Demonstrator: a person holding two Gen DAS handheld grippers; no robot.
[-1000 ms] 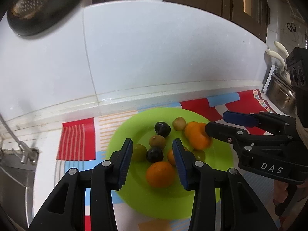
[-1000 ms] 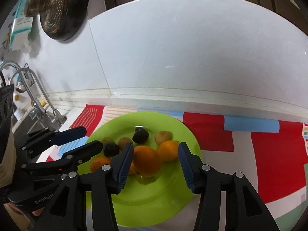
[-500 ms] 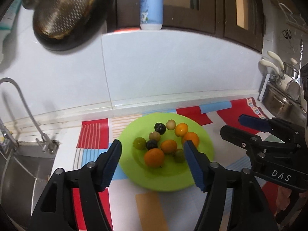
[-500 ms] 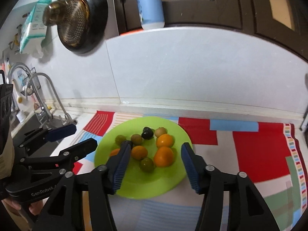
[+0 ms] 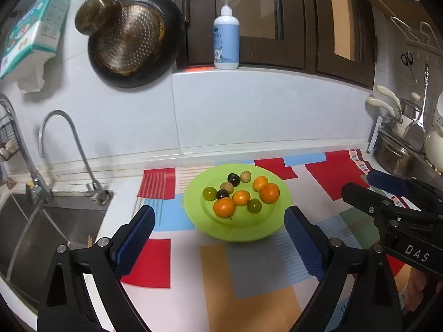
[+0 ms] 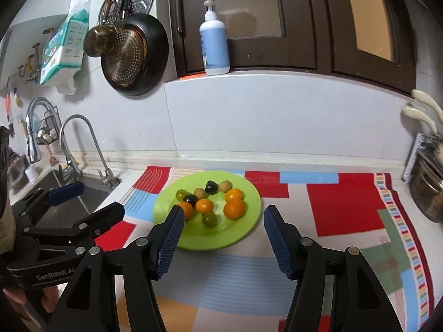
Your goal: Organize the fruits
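Observation:
A green plate [image 5: 243, 228] [image 6: 235, 238] sits on a patchwork mat and holds several fruits: oranges [image 5: 224, 207] [image 6: 234, 209], dark plums [image 5: 234, 179] [image 6: 211, 186], green fruits [image 5: 209, 193] [image 6: 209, 219] and small brown ones [image 5: 245, 176] [image 6: 225, 185]. My left gripper [image 5: 218, 221] is open and empty, held back in front of the plate. My right gripper [image 6: 223, 220] is open and empty, just short of the plate's near rim. Each gripper shows in the other's view, the right one [image 5: 360, 185] and the left one [image 6: 91, 202].
A sink [image 5: 41, 227] with a tap [image 5: 66, 144] lies to the left. A pan [image 5: 133, 41] hangs on the wall, and a soap bottle [image 5: 226, 38] stands on the ledge. Pots and utensils [image 5: 398, 149] stand at the right. The colourful mat [image 5: 249, 276] covers the counter.
Both grippers have pulled back and up from the plate, so the plate looks smaller and farther. The left jaws have opened wider. The fruits have stayed in place.

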